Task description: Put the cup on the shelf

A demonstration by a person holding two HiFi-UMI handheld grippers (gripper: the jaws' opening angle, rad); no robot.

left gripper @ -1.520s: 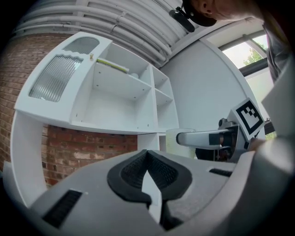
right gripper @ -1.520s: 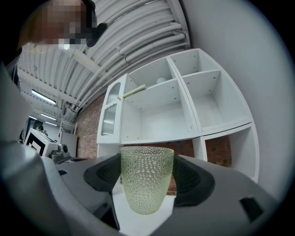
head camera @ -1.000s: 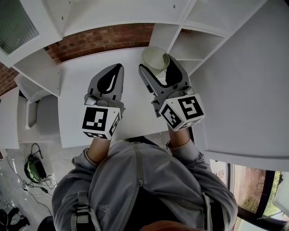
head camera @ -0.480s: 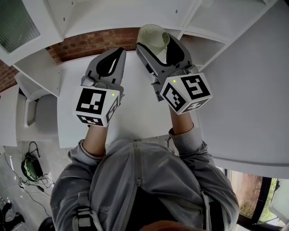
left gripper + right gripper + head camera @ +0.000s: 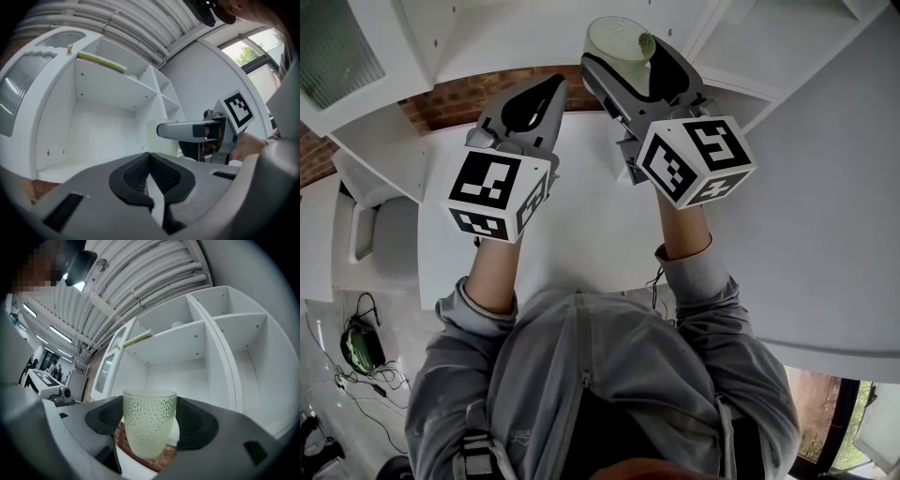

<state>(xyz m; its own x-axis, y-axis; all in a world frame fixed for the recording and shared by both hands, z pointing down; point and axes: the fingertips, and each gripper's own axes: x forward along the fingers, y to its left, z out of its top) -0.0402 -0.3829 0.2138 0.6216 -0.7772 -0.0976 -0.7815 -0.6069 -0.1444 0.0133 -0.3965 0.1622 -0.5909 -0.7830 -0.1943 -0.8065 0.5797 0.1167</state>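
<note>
Head view, from the left: your left gripper [image 5: 546, 89] has its jaws pressed together with nothing between them. Since a second ago it has climbed forward from over the middle of the white table [image 5: 581, 234] to the table's far edge by the brick wall [image 5: 455, 101].

To its right, your right gripper [image 5: 626, 58] is clamped on the cup [image 5: 614, 39], with one pad on each side of the pale green dimpled glass, which stands upright. A second ago the cup hung over the back edge of the table. Now it is held in the air in front of the white shelf unit [image 5: 516, 33], past the brick strip. In the right gripper view it sits before the lower open compartment, with brick showing under its base.

A pale chair [image 5: 370, 230] stands at the table's left side, with cables [image 5: 356, 352] on the floor near it. A flat yellow-green thing [image 5: 137, 339] lies on an upper board of the unit. Pale pipes [image 5: 154, 273] run along the ceiling, and a window [image 5: 834, 412] shows at the lower right.
</note>
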